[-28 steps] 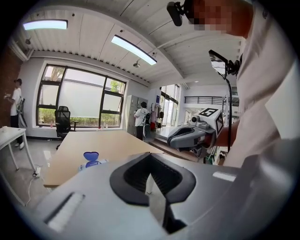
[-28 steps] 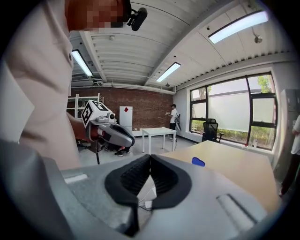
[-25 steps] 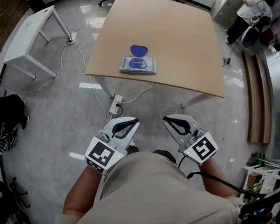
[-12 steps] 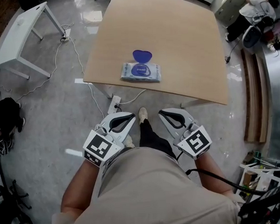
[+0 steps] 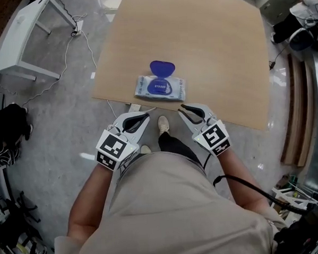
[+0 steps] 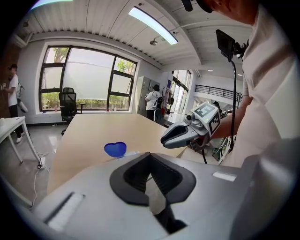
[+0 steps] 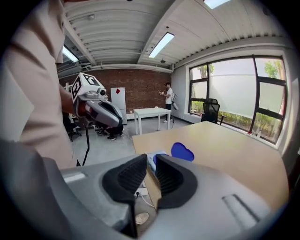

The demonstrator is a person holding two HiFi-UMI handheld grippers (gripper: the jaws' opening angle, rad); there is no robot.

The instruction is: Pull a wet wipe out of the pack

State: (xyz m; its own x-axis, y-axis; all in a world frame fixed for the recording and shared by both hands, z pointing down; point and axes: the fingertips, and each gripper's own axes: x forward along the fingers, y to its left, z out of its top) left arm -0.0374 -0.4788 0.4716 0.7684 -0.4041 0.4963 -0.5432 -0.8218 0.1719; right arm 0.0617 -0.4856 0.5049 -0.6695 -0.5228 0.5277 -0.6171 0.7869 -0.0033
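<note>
Room: grey polished floor (image 5: 57,118), with a tan table (image 5: 197,37) filling the upper middle of the head view and a white side table (image 5: 16,46) at upper left.
Left fingers: in the left gripper view your dark pads (image 6: 136,176) are drawn together at the tips, with nothing between them.
Right fingers: in the right gripper view the pads (image 7: 124,176) sit almost closed, leaving a thin slit. Only the table edge shows through it and nothing is held.
Grippers: your left gripper (image 5: 146,116) and right gripper (image 5: 181,107) are at frame centre, pointing up-frame. Their tips are at the table's near edge, just below the pack.
Wet wipe pack (image 5: 159,88): lies flat near the table's near edge at centre, between the two grippers' lines of aim. Its blue lid (image 5: 162,68) is flipped open on the far side.
Wipe: none is visibly drawn out yet.
Change: a second ago you stood well back, with bare floor between your grippers and the table. You have now stepped in and the pack is near both tips.
Meaning: the approach looks finished. You likely need to part one gripper's fingers next and pinch the wipe at the opening, perhaps steadying the pack with the other.
</note>
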